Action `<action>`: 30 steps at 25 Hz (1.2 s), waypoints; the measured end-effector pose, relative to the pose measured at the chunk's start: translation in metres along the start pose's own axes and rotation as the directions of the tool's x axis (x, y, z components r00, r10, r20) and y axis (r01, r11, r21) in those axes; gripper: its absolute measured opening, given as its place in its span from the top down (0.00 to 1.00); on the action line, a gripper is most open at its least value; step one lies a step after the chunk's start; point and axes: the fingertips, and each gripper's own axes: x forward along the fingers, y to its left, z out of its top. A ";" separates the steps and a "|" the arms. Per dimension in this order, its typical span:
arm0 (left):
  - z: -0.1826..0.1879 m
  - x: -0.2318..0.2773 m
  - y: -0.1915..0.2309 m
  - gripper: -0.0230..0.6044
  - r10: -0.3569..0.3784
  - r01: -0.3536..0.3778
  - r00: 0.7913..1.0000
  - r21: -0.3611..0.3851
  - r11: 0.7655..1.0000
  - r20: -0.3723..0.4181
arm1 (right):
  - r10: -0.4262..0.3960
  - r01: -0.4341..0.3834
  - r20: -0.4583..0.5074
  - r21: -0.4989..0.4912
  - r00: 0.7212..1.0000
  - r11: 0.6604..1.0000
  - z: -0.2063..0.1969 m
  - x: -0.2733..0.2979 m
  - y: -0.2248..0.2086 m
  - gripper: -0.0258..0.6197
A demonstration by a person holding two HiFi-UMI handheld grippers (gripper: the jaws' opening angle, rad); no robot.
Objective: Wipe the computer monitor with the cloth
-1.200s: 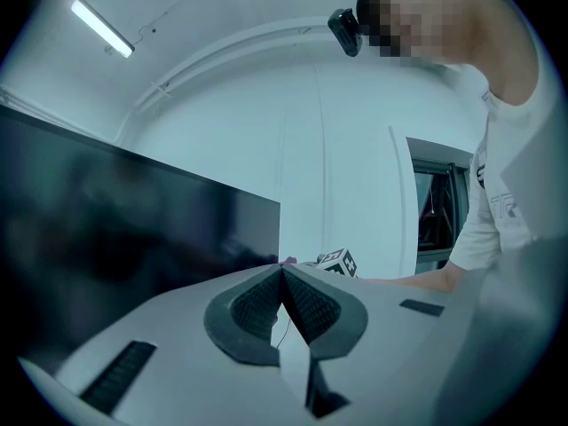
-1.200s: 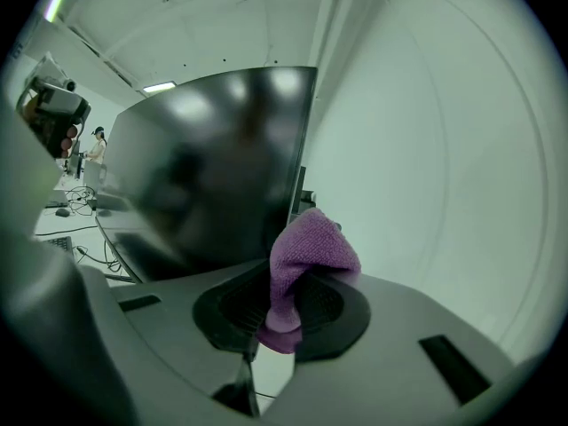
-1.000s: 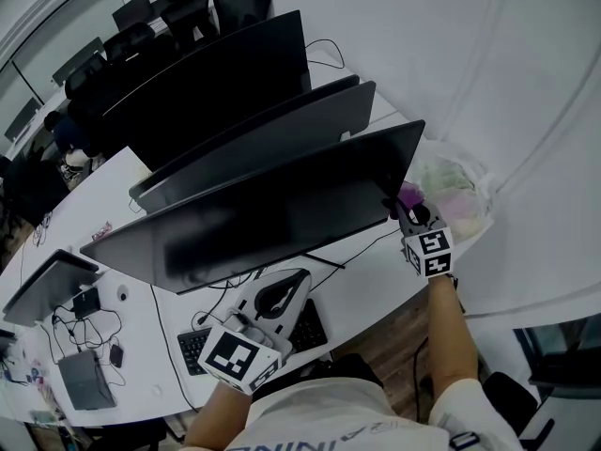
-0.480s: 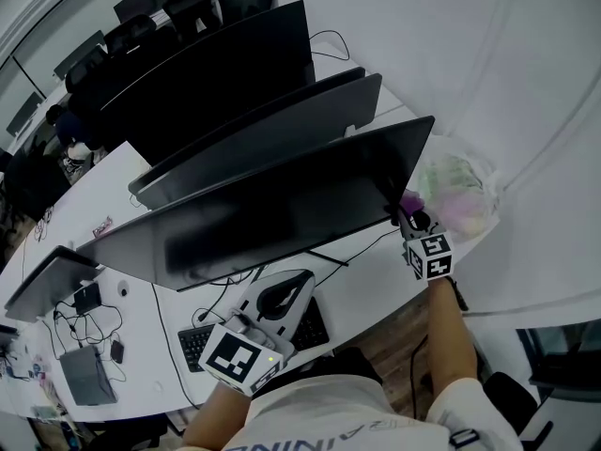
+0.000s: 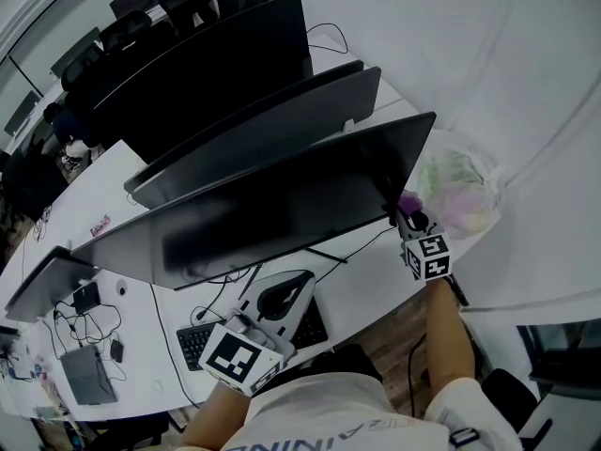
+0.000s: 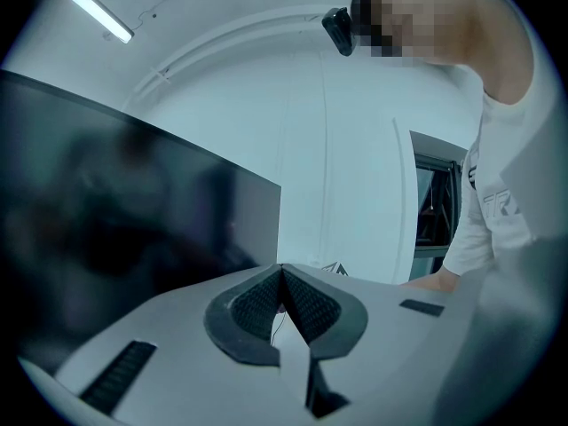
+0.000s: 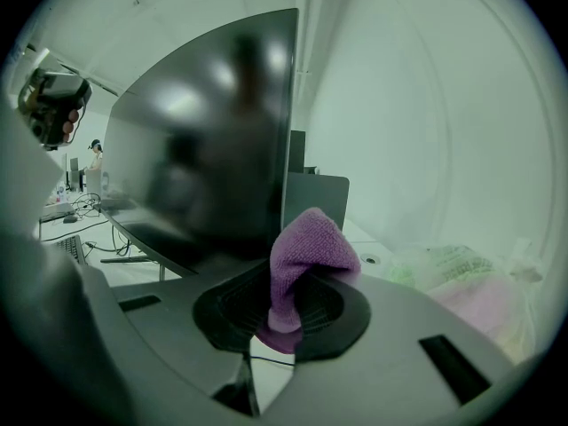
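Observation:
The nearest black monitor (image 5: 282, 219) stretches across the white desk, its dark screen (image 7: 213, 158) filling the left of the right gripper view. My right gripper (image 5: 409, 216) is at the monitor's lower right corner, shut on a purple cloth (image 7: 306, 256) that bunches up between the jaws; the purple cloth (image 5: 410, 197) shows just beside the screen's edge. Whether it touches the screen I cannot tell. My left gripper (image 5: 274, 301) hangs low over the keyboard in front of the monitor, jaws shut with nothing between them (image 6: 282, 302).
Two more monitors (image 5: 254, 144) stand in rows behind the first. A black keyboard (image 5: 202, 341) lies below my left gripper. A clear bag of green and pink items (image 5: 457, 191) sits at the desk's right end. Cables and small devices (image 5: 89, 346) lie at left.
My right gripper with the cloth stays at the monitor's right corner, barely shifted. The head view has drifted slightly. The left gripper holds its place.

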 end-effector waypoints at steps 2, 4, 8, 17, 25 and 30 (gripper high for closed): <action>-0.001 0.000 -0.001 0.95 -0.003 0.003 1.000 -0.001 1.000 -0.002 | 0.001 -0.001 -0.013 0.003 1.000 1.000 -0.006 0.000 0.001 0.87; -0.002 0.000 0.000 0.95 -0.004 0.004 1.000 -0.002 1.000 -0.004 | 0.001 -0.001 -0.024 0.006 1.000 1.000 -0.012 0.000 0.003 0.87; -0.005 -0.002 0.000 0.95 -0.005 0.005 1.000 -0.005 1.000 -0.012 | 0.000 0.000 -0.042 0.013 0.999 1.000 -0.023 0.001 0.006 0.87; -0.010 -0.007 0.001 0.95 0.003 -0.003 1.000 -0.010 1.000 -0.024 | -0.002 0.005 -0.090 0.033 0.996 0.999 -0.048 0.008 0.006 0.87; -0.012 -0.012 0.006 0.95 0.017 -0.018 0.999 -0.021 1.000 -0.035 | -0.017 0.021 -0.122 0.028 0.992 0.999 -0.063 0.009 0.003 0.87; -0.016 -0.013 0.008 0.95 0.022 -0.023 0.999 -0.021 1.000 -0.044 | -0.038 0.045 -0.124 0.054 0.992 0.998 -0.068 0.010 -0.007 0.87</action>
